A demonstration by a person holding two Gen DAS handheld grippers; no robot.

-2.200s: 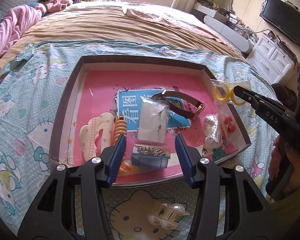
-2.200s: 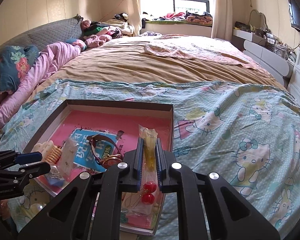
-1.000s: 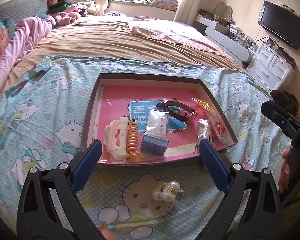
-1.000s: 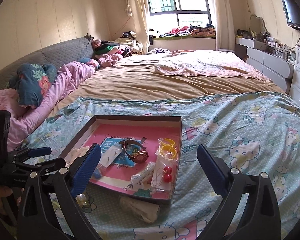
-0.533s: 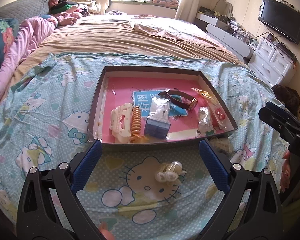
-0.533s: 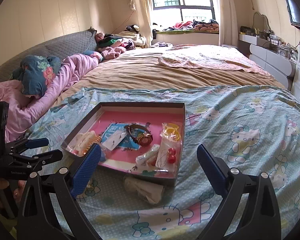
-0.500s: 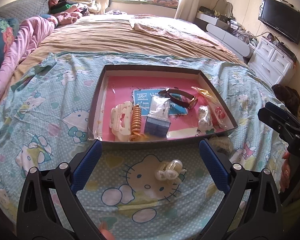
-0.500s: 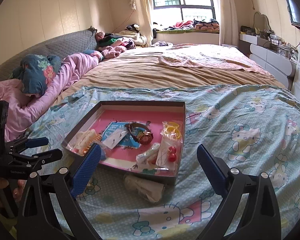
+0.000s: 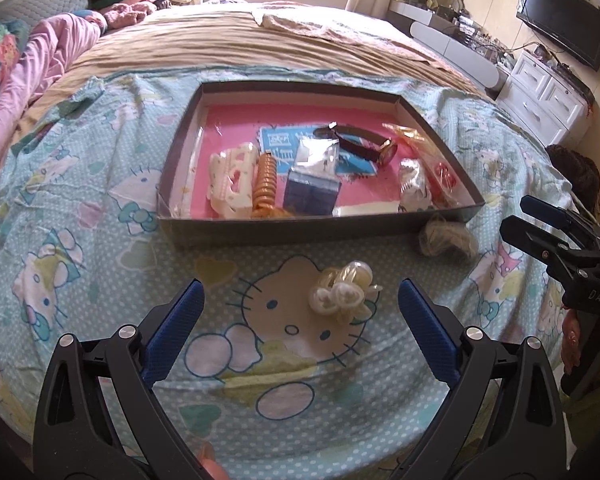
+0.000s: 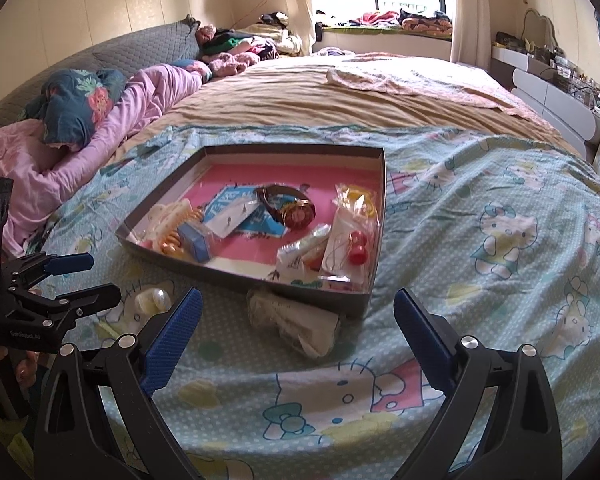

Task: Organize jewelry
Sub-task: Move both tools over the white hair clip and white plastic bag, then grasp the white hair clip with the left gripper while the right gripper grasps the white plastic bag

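A dark-walled tray with a pink floor lies on the cartoon-cat bedspread. It holds a cream hair claw, an orange spiral tie, a blue box, a brown watch and bagged red bead earrings. In front of the tray lie a pearly clear hair clip and a bagged pale item. My left gripper is open, just before the clip. My right gripper is open around empty space, near the bagged item.
The bed stretches behind with a tan blanket and pink bedding at the left. White drawers and a wall TV stand at the right. A hand holds the other gripper's handle.
Both grippers have drawn back from the tray and opened wide. The right one let go of the bagged earrings, which now lie in the tray. The left camera has dropped lower toward the clip.
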